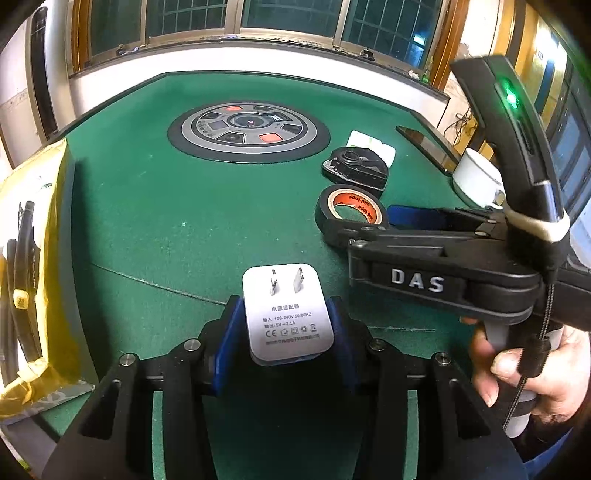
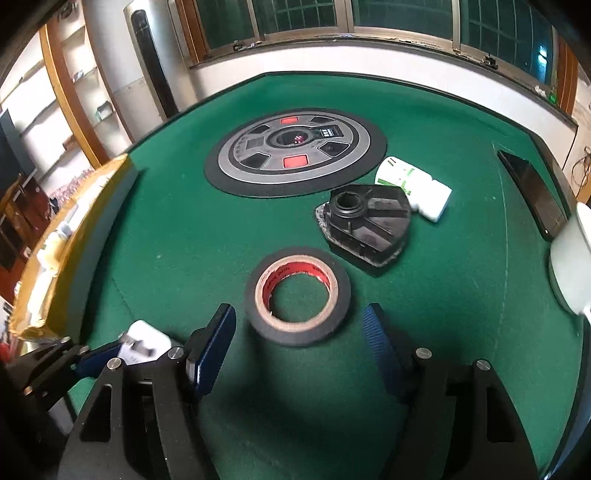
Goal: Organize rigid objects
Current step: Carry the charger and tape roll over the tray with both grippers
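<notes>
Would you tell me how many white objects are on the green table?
2: a white bottle behind the black wedge part, and a white cup at the right edge. More may be hidden.

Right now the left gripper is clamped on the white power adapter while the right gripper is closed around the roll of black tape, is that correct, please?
Not quite. The left gripper is indeed clamped on the white power adapter, but the right gripper is open: in the right wrist view its blue pads stand apart on either side of the roll of black tape, which lies flat on the green table, ungripped.

Green felt table (image 2: 177, 229), barred windows (image 2: 303, 18), white wall (image 2: 229, 79), perhaps shelving (image 2: 55, 103)
</notes>
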Demonstrator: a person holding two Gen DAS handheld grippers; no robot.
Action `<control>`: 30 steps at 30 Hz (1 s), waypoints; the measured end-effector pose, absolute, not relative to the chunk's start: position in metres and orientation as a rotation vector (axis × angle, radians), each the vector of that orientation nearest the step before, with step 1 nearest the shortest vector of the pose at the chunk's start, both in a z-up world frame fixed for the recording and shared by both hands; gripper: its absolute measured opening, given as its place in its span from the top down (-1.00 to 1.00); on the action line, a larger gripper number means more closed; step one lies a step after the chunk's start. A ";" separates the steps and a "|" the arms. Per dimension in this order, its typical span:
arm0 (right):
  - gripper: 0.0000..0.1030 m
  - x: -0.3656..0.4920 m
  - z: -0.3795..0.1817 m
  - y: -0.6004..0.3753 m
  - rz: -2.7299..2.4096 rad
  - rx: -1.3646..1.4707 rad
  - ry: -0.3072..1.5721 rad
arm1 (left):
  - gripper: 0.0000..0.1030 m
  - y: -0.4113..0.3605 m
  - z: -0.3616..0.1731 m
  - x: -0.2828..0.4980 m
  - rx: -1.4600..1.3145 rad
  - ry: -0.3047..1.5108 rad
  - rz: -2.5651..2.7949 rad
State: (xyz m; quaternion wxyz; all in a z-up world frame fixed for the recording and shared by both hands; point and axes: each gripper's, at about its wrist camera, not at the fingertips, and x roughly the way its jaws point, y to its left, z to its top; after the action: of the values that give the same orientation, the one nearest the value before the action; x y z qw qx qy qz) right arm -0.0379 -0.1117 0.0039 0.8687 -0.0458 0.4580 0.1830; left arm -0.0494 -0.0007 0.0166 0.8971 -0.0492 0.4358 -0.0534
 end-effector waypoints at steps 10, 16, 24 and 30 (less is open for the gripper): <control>-0.05 -0.051 0.023 -0.122 0.408 -0.029 0.899 | 0.19 0.005 0.027 -0.061 -0.131 0.849 -0.127; -0.05 -0.059 0.031 -0.121 0.453 0.013 0.873 | 0.19 0.010 0.033 -0.063 -0.146 0.829 -0.116; -0.05 -0.062 0.035 -0.124 0.469 0.052 0.857 | 0.19 0.017 0.054 -0.072 -0.158 0.762 -0.106; -0.05 -0.069 0.046 -0.121 0.523 0.114 0.848 | 0.19 0.039 0.077 -0.084 -0.186 0.703 -0.087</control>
State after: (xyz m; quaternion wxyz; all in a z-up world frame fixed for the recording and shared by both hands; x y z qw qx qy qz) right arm -0.0695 -0.1210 0.0464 0.8770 0.0546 0.4063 0.2507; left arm -0.0836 0.0390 0.0768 0.9338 -0.0910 0.3435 -0.0427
